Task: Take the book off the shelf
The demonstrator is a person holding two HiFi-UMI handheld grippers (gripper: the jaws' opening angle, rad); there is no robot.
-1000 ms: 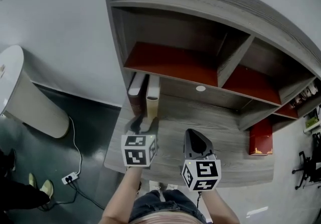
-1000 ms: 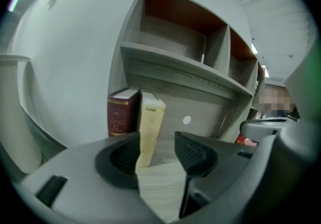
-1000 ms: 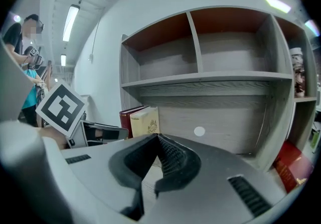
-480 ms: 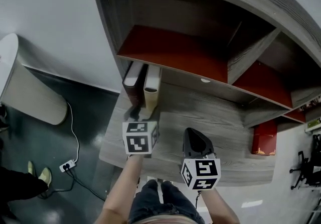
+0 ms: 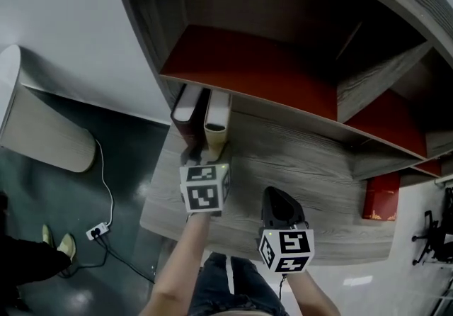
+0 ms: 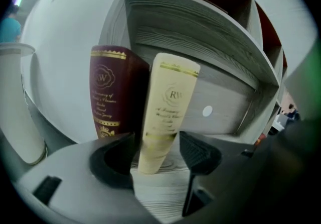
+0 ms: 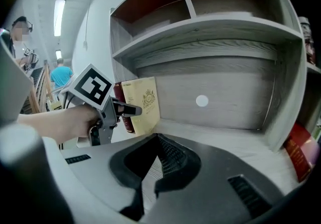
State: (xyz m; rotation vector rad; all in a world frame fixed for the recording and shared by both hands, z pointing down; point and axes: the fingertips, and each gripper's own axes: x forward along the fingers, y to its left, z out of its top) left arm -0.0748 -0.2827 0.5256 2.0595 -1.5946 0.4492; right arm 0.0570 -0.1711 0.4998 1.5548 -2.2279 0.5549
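Two books stand upright at the left end of the lower shelf point(image 5: 297, 166): a cream book point(image 5: 216, 120) point(image 6: 163, 112) and a maroon book point(image 5: 187, 113) point(image 6: 108, 92) on its left. My left gripper point(image 5: 198, 155) point(image 6: 156, 142) reaches the cream book's spine, one jaw on each side of its lower end. Its jaws are opening, and a gap shows between the right pad and the spine. My right gripper point(image 5: 274, 194) point(image 7: 158, 140) hovers over the shelf board further right, jaws shut and empty.
A red book point(image 5: 382, 198) point(image 7: 301, 152) leans at the shelf's right end. Red-lined compartments point(image 5: 248, 66) sit above. A white bin point(image 5: 42, 137) stands on the floor at left, with a cable and a power strip point(image 5: 95, 233).
My left gripper has moved forward, closer to the two books. The camera has moved in toward the shelf. The right gripper has hardly shifted.
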